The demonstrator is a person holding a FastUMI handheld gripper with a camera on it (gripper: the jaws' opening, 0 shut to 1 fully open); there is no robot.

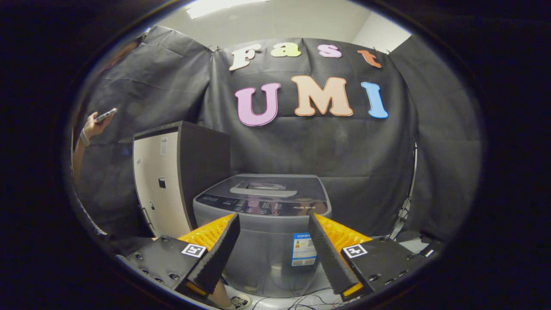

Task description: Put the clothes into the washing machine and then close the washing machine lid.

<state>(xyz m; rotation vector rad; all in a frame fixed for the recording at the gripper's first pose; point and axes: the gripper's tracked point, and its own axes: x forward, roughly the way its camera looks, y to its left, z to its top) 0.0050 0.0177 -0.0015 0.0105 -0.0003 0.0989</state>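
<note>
One washing machine [263,224] stands on the floor against the booth's black cloth wall [361,172], just ahead of the gripper [273,223] and framed between its two fingers. Its lid [264,188] lies shut and flat on top, with a handle [263,191] across the middle and a control panel [258,206] along the front edge; a label [303,249] sits on the front wall. The gripper's fingers are spread wide apart and hold nothing. Beside the machine, to its left, stands a taller dark cabinet [172,176] with a pale door. Farther left, a person's hand [93,125] holds up a phone [106,114]. Cables [297,301] lie on the floor below the machine.
</note>
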